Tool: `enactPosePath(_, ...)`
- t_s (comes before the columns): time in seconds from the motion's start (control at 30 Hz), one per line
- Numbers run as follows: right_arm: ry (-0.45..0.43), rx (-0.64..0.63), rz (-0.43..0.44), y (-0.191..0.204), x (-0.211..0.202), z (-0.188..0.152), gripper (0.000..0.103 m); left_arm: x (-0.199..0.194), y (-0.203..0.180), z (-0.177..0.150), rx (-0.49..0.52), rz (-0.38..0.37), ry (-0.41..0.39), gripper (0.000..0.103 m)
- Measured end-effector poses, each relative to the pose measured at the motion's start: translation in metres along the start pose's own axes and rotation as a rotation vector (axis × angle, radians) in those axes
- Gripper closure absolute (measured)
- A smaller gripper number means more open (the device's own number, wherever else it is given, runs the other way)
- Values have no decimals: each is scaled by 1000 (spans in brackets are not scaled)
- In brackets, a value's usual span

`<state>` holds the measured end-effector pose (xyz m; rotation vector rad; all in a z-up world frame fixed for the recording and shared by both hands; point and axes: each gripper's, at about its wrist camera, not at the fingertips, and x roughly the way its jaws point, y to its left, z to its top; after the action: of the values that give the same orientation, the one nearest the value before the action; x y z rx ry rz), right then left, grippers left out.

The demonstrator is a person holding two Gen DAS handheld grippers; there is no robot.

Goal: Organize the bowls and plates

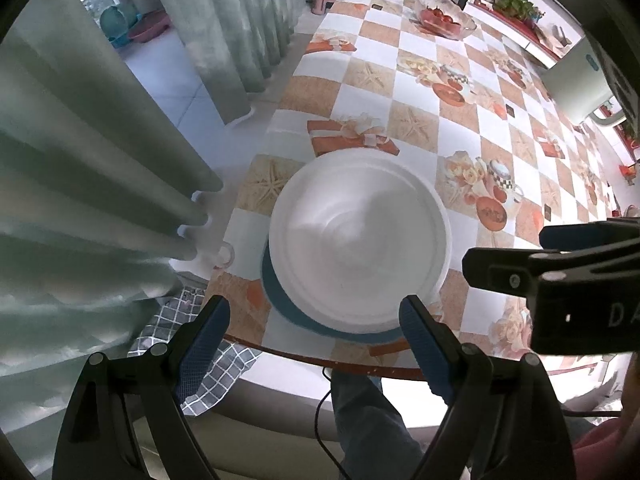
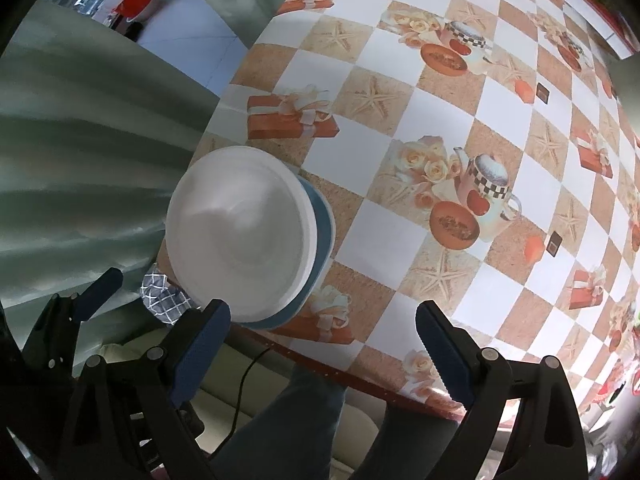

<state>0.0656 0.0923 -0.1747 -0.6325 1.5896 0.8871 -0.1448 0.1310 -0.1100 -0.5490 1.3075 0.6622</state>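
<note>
At lower centre, our left gripper [image 1: 314,334] gapes before a white bowl [image 1: 358,246] stacked on a blue plate [image 1: 280,300]. Our right gripper [image 2: 322,344] also hangs parted, holding nothing, above the checked tablecloth [image 2: 400,232]

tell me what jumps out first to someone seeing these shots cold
The white bowl stacked on a blue plate near the table's front edge draws the eye first. Around it spreads the busy checkered tablecloth with starfish, teapot and gift-box prints, with a glass bowl of red fruit at the far end. Both the left claw and right claw hang open before the stack.
</note>
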Motion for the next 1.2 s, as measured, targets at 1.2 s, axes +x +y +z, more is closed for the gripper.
enactPosePath(1.2, -15, -24, 16, -4, -3, 2, 8, 3, -9, 9, 17, 41, 23, 14)
